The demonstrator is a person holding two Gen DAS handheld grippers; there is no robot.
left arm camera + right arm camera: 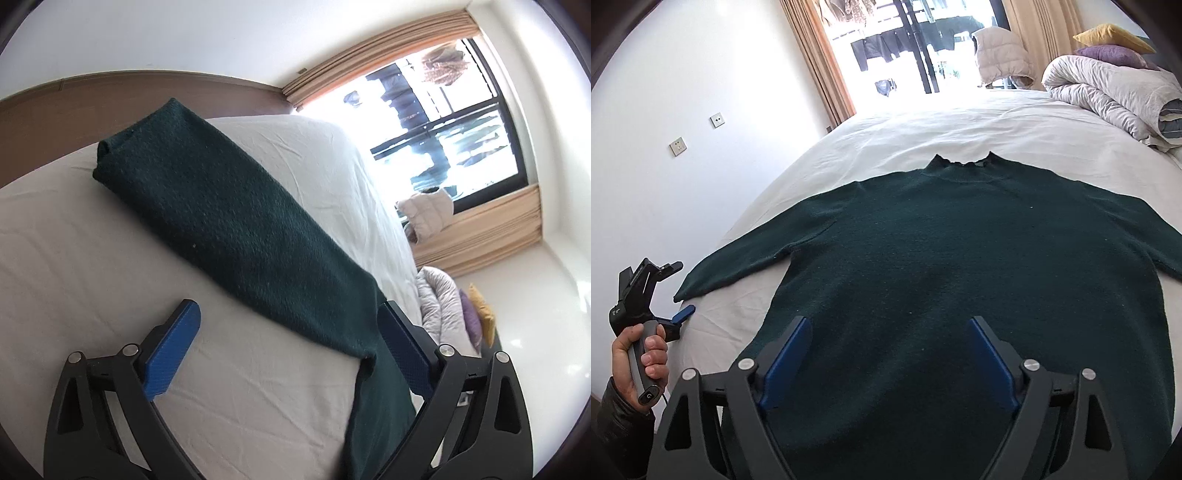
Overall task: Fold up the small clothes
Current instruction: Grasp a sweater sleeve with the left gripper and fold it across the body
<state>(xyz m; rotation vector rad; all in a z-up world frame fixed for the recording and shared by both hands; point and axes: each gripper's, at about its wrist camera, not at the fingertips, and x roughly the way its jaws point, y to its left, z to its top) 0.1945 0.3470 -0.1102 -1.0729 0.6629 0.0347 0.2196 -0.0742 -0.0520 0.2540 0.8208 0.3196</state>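
- Fingers. We see the left gripper (288,332) with its blue pads (173,350) spread wide and holding nothing; the right gripper (890,358) likewise stands with its fingers (786,358) apart and empty above the cloth.
- Left gripper, placement. We judge it is set low at the sleeve (229,221) so that the cuff end can be taken: the sleeve runs from 11 o'clock down to 5 o'clock in the left wrist view, passing beside the right-hand pad. Whether pad and knit touch, we cannot tell.
- Right gripper, placement. It hovers over the lower body of the dark green sweater (960,258), near the hem at 6 o'clock, probably to pin or lift that edge.
- Task object. The sweater lies flat and face up on the white bed sheet (923,125), collar at 12 o'clock, sleeves spread to 9 and 3 o'clock; we judge no fold has yet been made.
- Operator. A hand (639,358) grips the left tool's handle at 8 o'clock in the right wrist view, just beside the left cuff.
- Surroundings. A rolled duvet (1108,92) sits at 2 o'clock, well apart from the sweater, leaving working room.
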